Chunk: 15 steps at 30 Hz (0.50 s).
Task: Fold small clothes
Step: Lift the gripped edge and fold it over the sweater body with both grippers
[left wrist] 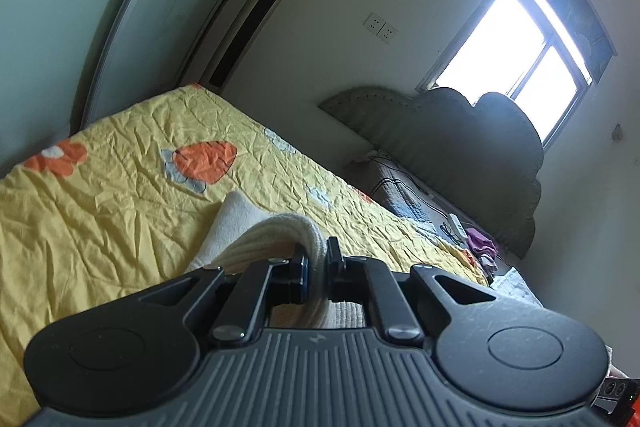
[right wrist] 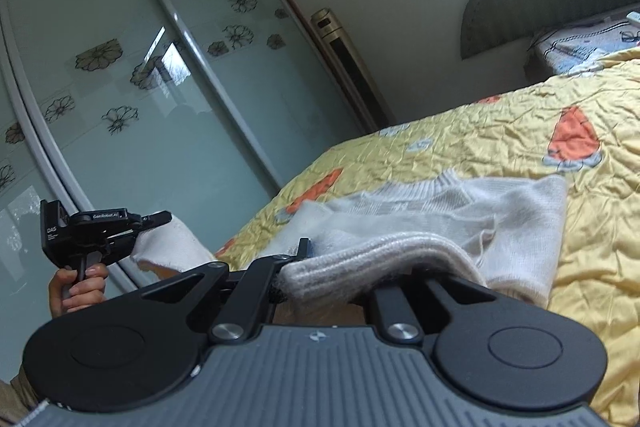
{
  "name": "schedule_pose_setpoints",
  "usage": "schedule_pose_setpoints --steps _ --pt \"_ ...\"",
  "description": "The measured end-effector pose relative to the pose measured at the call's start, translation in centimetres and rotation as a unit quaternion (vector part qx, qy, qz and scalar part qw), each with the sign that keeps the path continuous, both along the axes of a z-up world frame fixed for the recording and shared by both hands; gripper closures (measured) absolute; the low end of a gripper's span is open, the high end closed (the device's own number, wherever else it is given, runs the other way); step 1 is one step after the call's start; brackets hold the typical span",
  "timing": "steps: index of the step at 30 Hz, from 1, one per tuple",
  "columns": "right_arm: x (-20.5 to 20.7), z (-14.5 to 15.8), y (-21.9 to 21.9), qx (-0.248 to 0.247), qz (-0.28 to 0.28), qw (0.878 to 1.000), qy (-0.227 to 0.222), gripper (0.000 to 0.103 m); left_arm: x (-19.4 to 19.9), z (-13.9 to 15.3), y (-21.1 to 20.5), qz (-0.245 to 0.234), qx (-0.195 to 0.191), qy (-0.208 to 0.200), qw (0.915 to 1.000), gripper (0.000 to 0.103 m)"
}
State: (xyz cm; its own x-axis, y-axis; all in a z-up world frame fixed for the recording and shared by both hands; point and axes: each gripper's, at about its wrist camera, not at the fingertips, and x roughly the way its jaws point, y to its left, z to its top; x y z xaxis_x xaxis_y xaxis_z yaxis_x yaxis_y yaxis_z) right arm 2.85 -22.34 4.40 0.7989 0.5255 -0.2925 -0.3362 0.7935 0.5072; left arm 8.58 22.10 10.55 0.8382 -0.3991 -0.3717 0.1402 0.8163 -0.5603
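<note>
Sweater (right wrist: 460, 219) cream knit, ribbed hem clamped in left gripper (left wrist: 316, 259) and right gripper (right wrist: 320, 259), stretched between them over yellow quilt (right wrist: 500, 139)

Each fisheye camera sits low behind its own gripper, close above the bed with the crumpled yellow orange-flowered quilt (left wrist: 120, 187). The left looks toward the bright window (left wrist: 516, 39); the right toward frosted sliding wardrobe doors (right wrist: 120, 67). Both share the tall gold air conditioner (left wrist: 256, 19).

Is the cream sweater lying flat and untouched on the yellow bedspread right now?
No, the left gripper and the right gripper are each shut on the cream sweater, lifting its edge above the yellow bedspread.
</note>
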Motion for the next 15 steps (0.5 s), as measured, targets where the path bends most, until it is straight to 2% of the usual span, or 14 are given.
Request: schedule_pose_setpoints --steps 7,10,15 --pt "2.4 0.0 -0.8 -0.011 -0.041 0.999 -0.018 0.090 2.5 1.4 -2.0 0.023 0.033 -0.022 0.9990 0.095" --pt "3.2 -0.1 -0.8 -0.016 -0.049 0.998 -0.024 0.090 3.7 1.3 -2.7 0.023 0.036 -0.023 0.9988 0.095" --pt "4.9 -0.5 -1.0 -0.024 -0.058 0.998 -0.023 0.090 5.5 0.9 -4.3 0.035 0.065 -0.027 0.9969 0.095"
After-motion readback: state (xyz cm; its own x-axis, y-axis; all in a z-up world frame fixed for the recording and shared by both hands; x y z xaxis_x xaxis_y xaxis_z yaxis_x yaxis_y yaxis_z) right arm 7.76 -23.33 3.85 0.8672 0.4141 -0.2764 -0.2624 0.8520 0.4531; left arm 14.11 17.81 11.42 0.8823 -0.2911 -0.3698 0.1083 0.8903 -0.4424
